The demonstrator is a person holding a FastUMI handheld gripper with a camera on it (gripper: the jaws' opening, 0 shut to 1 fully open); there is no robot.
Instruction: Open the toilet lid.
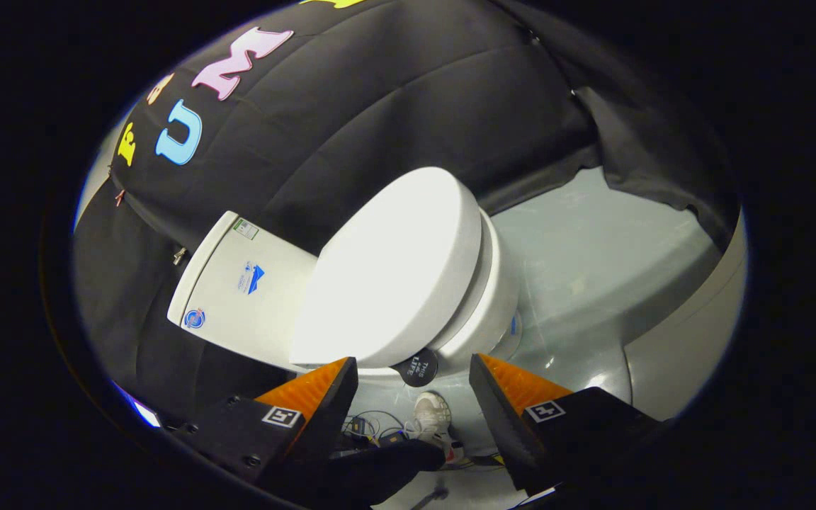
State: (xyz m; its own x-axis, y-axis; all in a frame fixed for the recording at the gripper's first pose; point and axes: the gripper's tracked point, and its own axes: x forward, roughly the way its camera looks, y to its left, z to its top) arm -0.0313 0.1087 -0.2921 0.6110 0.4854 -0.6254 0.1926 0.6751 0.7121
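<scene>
Black cloth walls (394,92) and a pale grey floor (592,255) surround a glossy white ceramic toilet (479,312) with a white cistern (238,290) against the cloth. Its smooth white oval plastic lid (394,269) lies closed over the seat, just ahead of the gripper (414,372), whose fingers stand apart, holding nothing. Between the fingertips, a small round black tag (416,368) sits by the lid's rim; a white shoe (431,416) shows below.
</scene>
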